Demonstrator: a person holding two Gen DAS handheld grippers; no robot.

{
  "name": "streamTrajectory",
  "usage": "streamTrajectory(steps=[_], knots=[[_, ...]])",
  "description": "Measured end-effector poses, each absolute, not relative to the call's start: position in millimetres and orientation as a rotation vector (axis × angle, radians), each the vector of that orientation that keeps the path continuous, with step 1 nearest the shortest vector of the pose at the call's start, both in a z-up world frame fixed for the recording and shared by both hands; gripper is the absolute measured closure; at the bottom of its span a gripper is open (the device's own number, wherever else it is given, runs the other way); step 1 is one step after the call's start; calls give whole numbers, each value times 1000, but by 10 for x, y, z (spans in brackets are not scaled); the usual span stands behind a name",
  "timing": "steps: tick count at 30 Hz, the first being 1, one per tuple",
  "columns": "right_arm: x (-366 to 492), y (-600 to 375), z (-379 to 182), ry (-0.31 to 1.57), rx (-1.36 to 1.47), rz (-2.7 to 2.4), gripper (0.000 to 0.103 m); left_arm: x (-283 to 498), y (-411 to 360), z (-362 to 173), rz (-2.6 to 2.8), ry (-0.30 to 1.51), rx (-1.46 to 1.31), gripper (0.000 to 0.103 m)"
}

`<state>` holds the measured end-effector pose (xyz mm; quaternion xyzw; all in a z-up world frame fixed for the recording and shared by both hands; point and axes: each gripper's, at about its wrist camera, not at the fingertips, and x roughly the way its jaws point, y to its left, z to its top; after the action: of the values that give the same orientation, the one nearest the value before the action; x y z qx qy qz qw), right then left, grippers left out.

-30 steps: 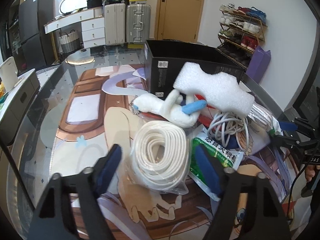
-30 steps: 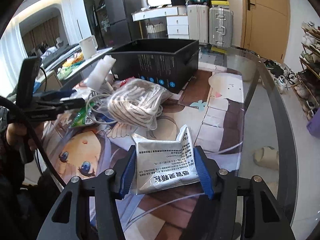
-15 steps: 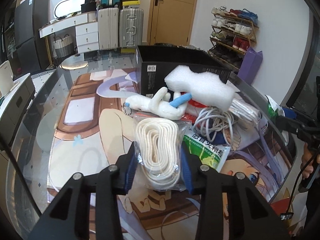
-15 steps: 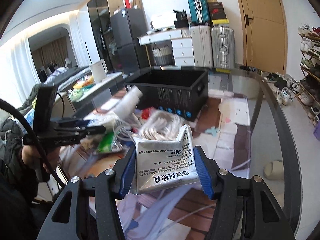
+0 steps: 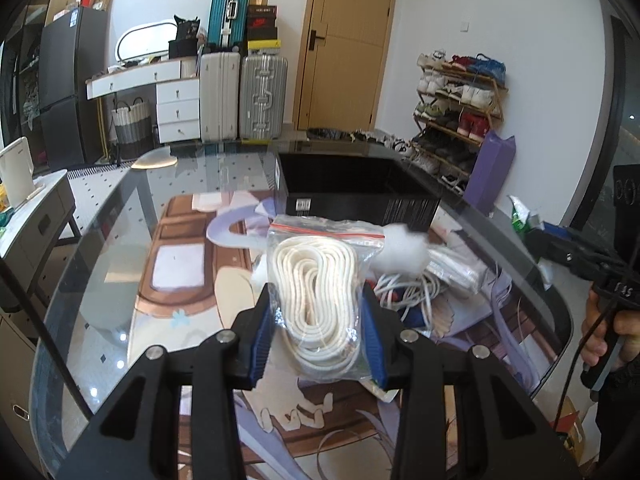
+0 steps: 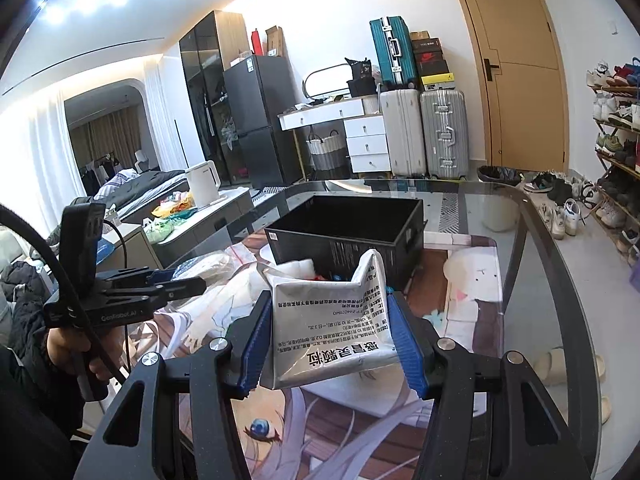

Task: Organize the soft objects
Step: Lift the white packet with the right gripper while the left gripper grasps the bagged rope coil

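— Rope bag (image 5: 320, 280) first: where is it?

— Up off the table (image 5: 120, 288), pinched between the blue pads of the left tongs (image 5: 318, 320). It is a clear zip bag with a red seal strip, and a coil of flat white cord fills it. The pads press in on both sides of the coil.

— And the other pair?

— The right tongs (image 6: 330, 340) are clamped on a silver foil pouch (image 6: 332, 320) with black printed text, its top corner folded over. It hangs clear of the glass as well.

— What lies just past them?

— A heap on the anime-print mat (image 5: 184, 280) under the glass: a tangle of white cable (image 5: 404, 292), a lump of white foam (image 5: 404, 252) and some clear plastic bags (image 5: 452, 268), all touching one another.

— Beyond that?

— A black box (image 6: 344, 236), open on top, stands on the table right behind the heap. I cannot tell what, if anything, sits in it.

— And at the far end?

— Two pale suitcases (image 6: 424, 132), white drawers (image 6: 366, 140), a wooden door (image 6: 516, 68) and a shoe rack (image 5: 456, 112) along the wall.
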<state>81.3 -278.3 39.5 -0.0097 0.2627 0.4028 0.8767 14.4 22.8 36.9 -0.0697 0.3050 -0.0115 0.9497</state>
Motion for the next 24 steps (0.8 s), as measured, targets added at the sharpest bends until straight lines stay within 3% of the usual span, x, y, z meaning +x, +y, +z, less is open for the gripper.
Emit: streamTrajectory(steps=[24], knots=[[953, -2519, 732, 492, 23, 850, 46, 628, 229, 679, -36, 528, -168, 64]])
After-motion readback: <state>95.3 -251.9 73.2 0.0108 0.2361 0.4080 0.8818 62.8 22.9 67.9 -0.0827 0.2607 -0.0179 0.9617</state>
